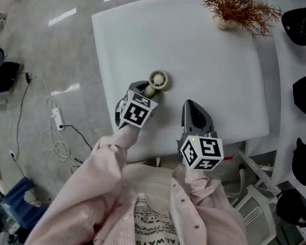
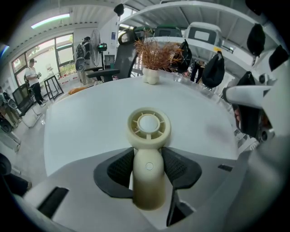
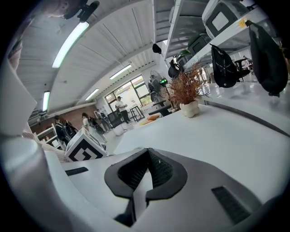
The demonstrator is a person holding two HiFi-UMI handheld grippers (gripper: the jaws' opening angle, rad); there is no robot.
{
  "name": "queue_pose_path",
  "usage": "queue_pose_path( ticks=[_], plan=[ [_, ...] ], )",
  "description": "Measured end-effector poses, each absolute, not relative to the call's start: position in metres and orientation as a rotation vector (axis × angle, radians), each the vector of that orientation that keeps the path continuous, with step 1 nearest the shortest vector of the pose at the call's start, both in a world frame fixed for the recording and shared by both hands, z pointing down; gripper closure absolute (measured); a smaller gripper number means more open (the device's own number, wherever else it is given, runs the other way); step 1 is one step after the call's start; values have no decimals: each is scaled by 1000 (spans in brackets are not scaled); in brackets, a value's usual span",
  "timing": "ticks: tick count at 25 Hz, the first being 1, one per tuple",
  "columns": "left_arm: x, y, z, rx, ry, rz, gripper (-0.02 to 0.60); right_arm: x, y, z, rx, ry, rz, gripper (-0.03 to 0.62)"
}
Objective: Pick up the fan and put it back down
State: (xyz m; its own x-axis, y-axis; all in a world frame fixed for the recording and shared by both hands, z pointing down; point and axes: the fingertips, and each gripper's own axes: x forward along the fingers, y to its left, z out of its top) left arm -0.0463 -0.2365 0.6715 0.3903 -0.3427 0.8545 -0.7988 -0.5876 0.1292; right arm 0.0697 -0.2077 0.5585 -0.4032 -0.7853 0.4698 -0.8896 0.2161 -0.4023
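At the white table, left gripper fingers clamp a cream round-headed fan; right gripper's are closed.

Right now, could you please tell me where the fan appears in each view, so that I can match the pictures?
Head view: the fan is just left of centre, near the white table's left edge.
Left gripper view: the fan is dead centre, its handle clamped between the jaws.
Right gripper view: not in it.
Shared landmark: the dried plant, at the table's far end in all three.
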Motion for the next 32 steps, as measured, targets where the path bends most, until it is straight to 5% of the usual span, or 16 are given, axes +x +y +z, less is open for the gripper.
queue_pose_path(
  ticks=[26, 32],
  plan=[
    [-46, -225, 631, 2270, -1141, 953, 339, 63, -187, 552, 1574, -2353, 967, 594],
    [-43, -208, 599, 2350, -1186, 901, 420, 59, -181, 538, 1557, -2393, 920, 594]
  ],
)
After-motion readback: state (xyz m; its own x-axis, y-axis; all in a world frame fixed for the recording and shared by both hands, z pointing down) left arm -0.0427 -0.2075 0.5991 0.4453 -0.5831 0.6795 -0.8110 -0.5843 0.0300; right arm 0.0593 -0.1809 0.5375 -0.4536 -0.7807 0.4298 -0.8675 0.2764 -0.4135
